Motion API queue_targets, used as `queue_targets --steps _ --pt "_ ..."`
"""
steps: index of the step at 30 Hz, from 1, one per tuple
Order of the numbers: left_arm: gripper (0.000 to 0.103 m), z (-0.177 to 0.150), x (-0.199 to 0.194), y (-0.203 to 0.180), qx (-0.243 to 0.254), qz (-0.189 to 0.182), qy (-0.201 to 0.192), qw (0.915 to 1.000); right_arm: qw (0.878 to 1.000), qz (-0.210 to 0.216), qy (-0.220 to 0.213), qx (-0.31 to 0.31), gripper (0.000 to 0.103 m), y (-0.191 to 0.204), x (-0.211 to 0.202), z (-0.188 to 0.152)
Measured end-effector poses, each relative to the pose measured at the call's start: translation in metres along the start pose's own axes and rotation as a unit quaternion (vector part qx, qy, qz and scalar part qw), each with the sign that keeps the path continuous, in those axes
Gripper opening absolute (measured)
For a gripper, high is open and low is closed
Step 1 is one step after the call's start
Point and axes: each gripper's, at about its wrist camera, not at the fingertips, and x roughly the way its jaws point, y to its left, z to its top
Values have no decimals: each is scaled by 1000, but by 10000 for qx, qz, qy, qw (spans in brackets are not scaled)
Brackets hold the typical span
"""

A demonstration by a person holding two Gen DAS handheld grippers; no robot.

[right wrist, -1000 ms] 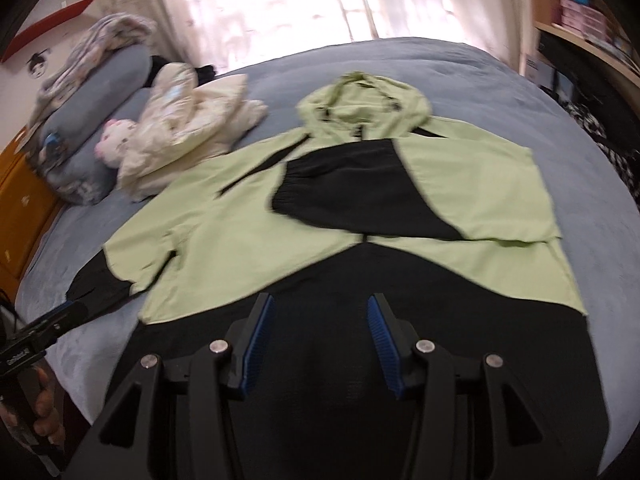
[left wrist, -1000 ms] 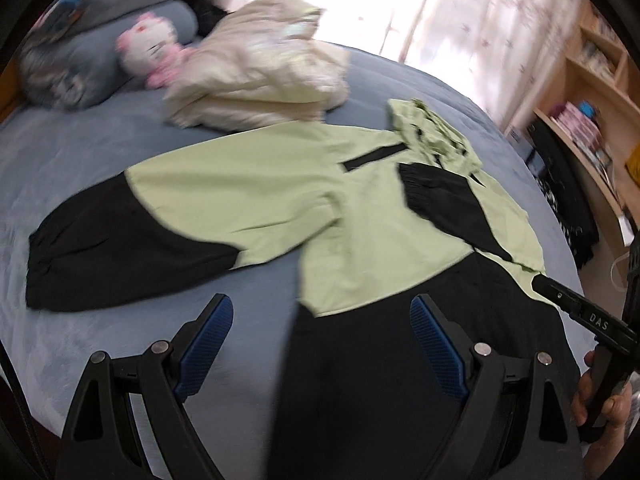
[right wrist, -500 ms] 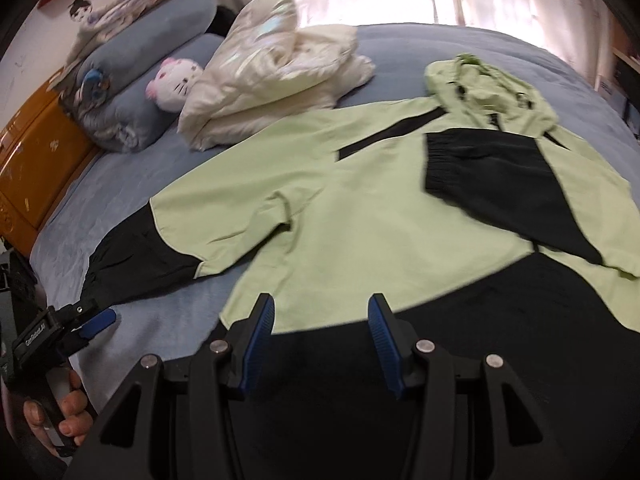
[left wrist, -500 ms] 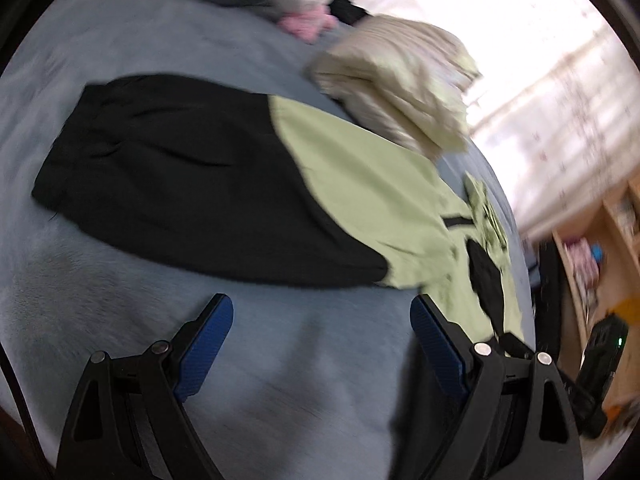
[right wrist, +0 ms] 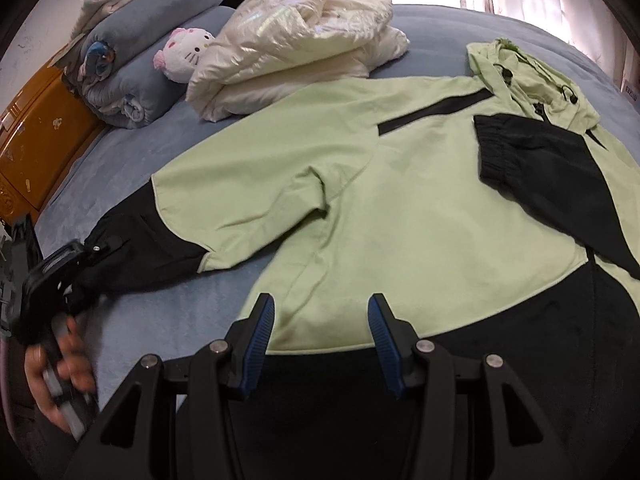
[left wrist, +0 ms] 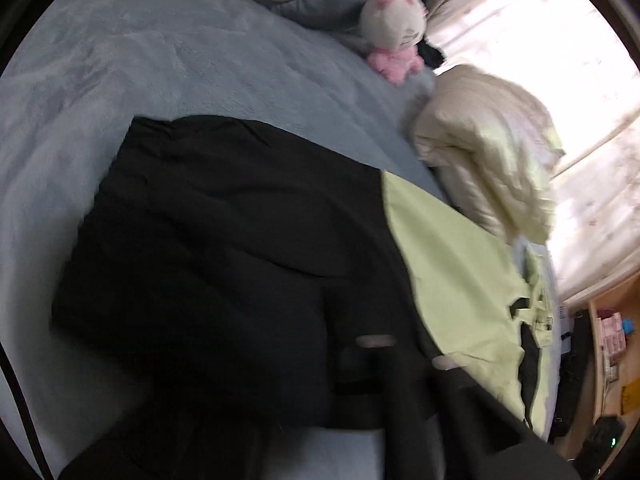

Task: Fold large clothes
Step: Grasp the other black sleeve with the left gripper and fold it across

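Note:
A lime-green and black hooded jacket (right wrist: pixel 400 200) lies front-up on the blue bed (right wrist: pixel 168 304). Its right sleeve is folded across the chest and its left sleeve (right wrist: pixel 224 200) stretches out to the left. In the left wrist view the black end of that sleeve (left wrist: pixel 240 240) fills the middle. My left gripper (right wrist: pixel 100 250) is at the sleeve's black cuff, its jaws closing together on the cloth, and it looks dark and blurred in its own view. A hand (right wrist: pixel 60 380) holds it. My right gripper (right wrist: pixel 320 304) hovers open over the jacket's lower front, where green meets black, with nothing between its fingers.
A cream puffer jacket (right wrist: pixel 304 40) lies bunched at the back of the bed. Next to it are a white and pink plush toy (right wrist: pixel 184 52) and rolled blue bedding (right wrist: pixel 132 60). An orange headboard (right wrist: pixel 36 136) is on the left. Wooden shelves (left wrist: pixel 612 340) stand past the bed's far side.
The left gripper swung out to the sleeve's black end and dropped onto it, and its wide jaws came together. The right gripper shifted lower over the jacket's front, still open.

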Motion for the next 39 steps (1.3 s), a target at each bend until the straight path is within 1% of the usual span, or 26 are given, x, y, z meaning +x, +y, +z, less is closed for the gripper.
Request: queue_targets --steps 1,2,4,5,7,9,12,13,14,15,17,18,21,22,25,26,27,28,29,30,31,32,33,35,37,39 --pt "0 4 -2 -3 -9 47 -103 9999 10000 17 15 43 49 -4 1 -1" --pt "0 7 -8 -8 110 140 -241 9996 10000 35 23 87 49 -8 1 -1" --pt "0 10 -26 -43 716 355 -664 9946 9999 69 10 154 49 -15 -1 -3" --pt "0 10 -36 -60 948 373 -843 9912 9998 94 -5 193 49 -20 -3 -4" --pt "0 8 -55 -100 1399 193 -1123 9836 9995 145 -54 280 49 -30 -8 -6" --pt "0 2 -71 -145 1875 -61 -1325 9733 9992 183 -101 353 49 -40 -13 -7" --pt "0 -22 -83 -217 2660 -356 -1426 9527 9981 236 -218 535 49 -60 -23 -10" --pt "0 -36 -83 -246 2967 -445 -1406 9435 9974 253 -253 620 49 -69 -26 -11" --pt "0 -46 -82 -262 3137 -503 -1376 9381 9967 267 -295 710 49 -78 -31 -13" --pt "0 -60 -78 -284 3365 -599 -1313 9306 9961 268 -326 769 49 -86 -34 -14" --pt "0 -87 -68 -314 3674 -739 -1167 9198 9945 223 -413 940 49 -108 -43 -19" --pt "0 -103 -58 -331 3839 -795 -1029 9142 9938 198 -436 1001 49 -117 -47 -22" --pt "0 -146 -24 -360 4160 -846 -627 9032 9919 58 -501 1162 49 -147 -58 -32" --pt "0 -164 -5 -370 4315 -789 -426 8976 9911 -1 -522 1228 49 -158 -62 -35" --pt "6 -202 41 -380 4540 -575 25 8891 9877 -87 -527 1467 49 -193 -69 -46" --pt "11 -211 56 -376 4583 -455 235 8873 9871 -105 -525 1512 49 -200 -70 -48" --pt "18 -220 73 -373 4598 -322 506 8860 9862 -116 -508 1571 49 -209 -71 -51" --pt "22 -227 85 -368 4563 -231 750 8864 9857 -112 -503 1605 49 -214 -72 -53" --pt "34 -228 90 -363 4511 -180 904 8877 9850 -93 -509 1646 49 -220 -73 -54" --pt "48 -229 96 -359 4417 -135 1055 8908 9849 -77 -516 1649 49 -223 -74 -54" --pt "56 -228 95 -356 4345 -142 1100 8938 9850 -55 -530 1641 49 -225 -74 -53" --pt "69 -225 92 -352 4263 -178 1100 8977 9851 -24 -547 1629 49 -226 -75 -52" --pt "75 -220 86 -350 4185 -242 1068 9016 9854 21 -564 1609 49 -226 -76 -50" --pt "79 -210 74 -346 4074 -423 1026 9065 9863 135 -589 1532 49 -222 -76 -43" --pt "79 -203 60 -345 3966 -605 1086 9095 9877 211 -630 1418 49 -216 -76 -35" --pt "79 -192 43 -336 3838 -760 1056 9142 9892 284 -676 1266 49 -206 -75 -27"
